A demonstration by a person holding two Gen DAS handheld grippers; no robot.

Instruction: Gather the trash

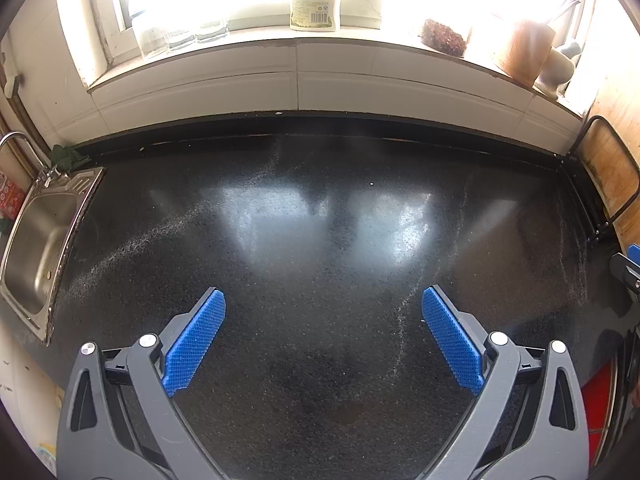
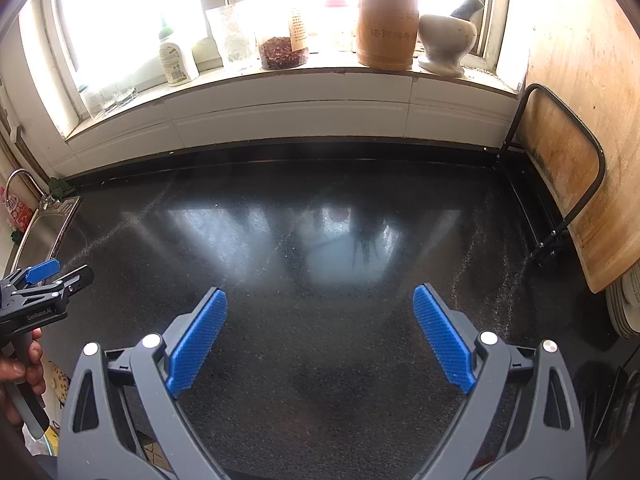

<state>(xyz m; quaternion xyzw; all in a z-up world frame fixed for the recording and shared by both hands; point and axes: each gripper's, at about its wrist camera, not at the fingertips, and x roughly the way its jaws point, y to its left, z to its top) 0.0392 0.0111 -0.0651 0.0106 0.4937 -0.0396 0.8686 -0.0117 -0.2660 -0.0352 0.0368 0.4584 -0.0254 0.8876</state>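
Observation:
My left gripper (image 1: 323, 300) is open and empty, held above a black speckled countertop (image 1: 320, 220). My right gripper (image 2: 320, 298) is open and empty above the same countertop (image 2: 320, 240). The left gripper also shows at the left edge of the right wrist view (image 2: 52, 272), held in a hand. A part of the right gripper shows at the right edge of the left wrist view (image 1: 628, 268). No loose piece of trash shows on the counter in either view; only a few tiny white specks (image 1: 372, 184) lie on it.
A steel sink (image 1: 40, 248) with a tap is at the left. A wooden cutting board (image 2: 576, 184) leans in a black rack at the right. The windowsill holds a bottle (image 2: 176, 56), a jar (image 2: 282, 50), a wooden utensil holder (image 2: 386, 28) and a mortar (image 2: 446, 40). Stacked plates (image 2: 624, 308) sit at far right.

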